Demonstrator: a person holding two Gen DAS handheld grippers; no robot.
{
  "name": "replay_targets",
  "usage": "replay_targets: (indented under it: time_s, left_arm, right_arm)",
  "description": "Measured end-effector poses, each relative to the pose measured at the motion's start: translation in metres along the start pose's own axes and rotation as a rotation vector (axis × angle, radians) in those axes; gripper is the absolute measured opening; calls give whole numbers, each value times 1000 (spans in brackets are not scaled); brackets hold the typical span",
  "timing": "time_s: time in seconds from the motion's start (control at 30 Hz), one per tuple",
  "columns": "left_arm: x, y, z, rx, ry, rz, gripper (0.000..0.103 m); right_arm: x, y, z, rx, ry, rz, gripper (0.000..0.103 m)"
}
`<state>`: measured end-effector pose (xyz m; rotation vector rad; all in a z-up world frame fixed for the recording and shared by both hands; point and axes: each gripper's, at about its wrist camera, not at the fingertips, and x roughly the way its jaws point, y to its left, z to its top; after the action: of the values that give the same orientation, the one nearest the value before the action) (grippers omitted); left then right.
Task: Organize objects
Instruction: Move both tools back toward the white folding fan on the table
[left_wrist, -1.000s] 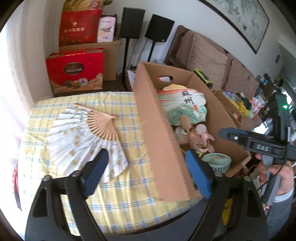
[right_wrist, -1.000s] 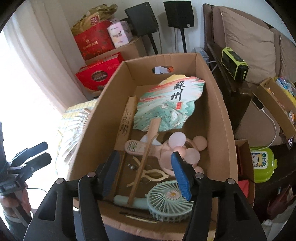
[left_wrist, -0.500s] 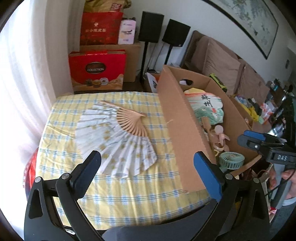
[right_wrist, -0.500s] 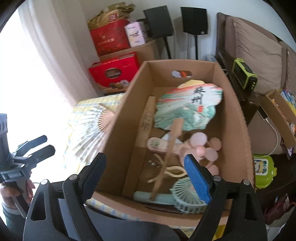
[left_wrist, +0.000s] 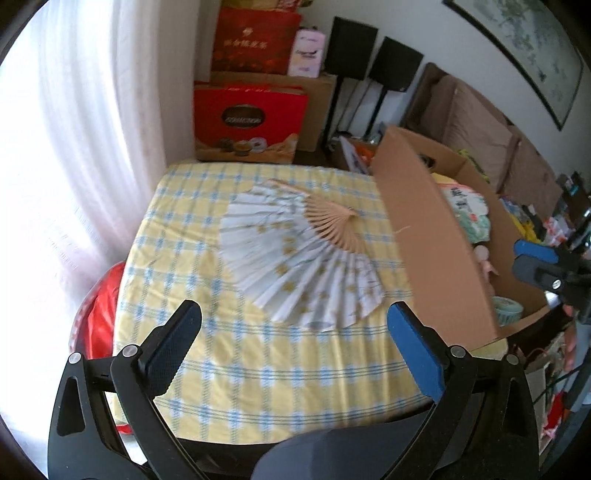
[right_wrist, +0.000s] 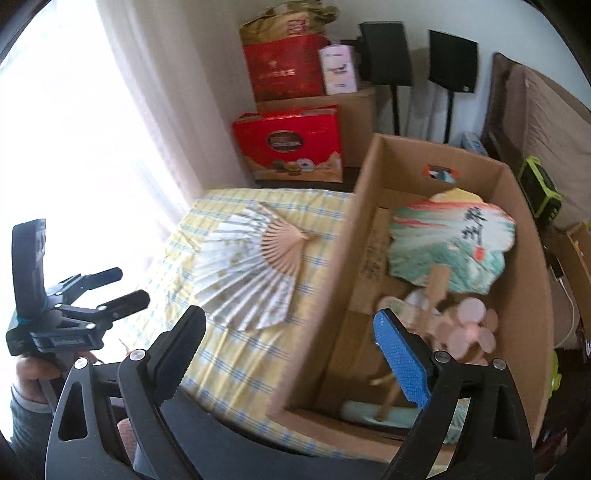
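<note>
Left gripper (left_wrist: 291, 328) hangs released over the checked counter (left_wrist: 236, 373), the spread paper fan (left_wrist: 295, 254) just ahead between its fingers; right gripper (right_wrist: 288, 336), also released and empty, straddles the near wall of the box (right_wrist: 332, 273). Judging by the fans already boxed, this one goes next, needing a low pinch at its wooden ribs. The round fan (right_wrist: 450, 243) reads "苏州"; red carton (left_wrist: 251, 118) lettering is blurred.
</note>
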<state>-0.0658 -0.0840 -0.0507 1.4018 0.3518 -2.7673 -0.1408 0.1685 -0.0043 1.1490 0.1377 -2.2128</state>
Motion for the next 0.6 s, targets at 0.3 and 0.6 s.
replay_targets:
  time_s: [0.3,0.6]
  left_arm:
    - [25,36,-18,-79,60,-45,101]
    - [49,75,-22,-205,80,-91,101]
  right_arm:
    - [34,37,27,-47,34,55,94]
    - [76,64,32,-41,85,86,84]
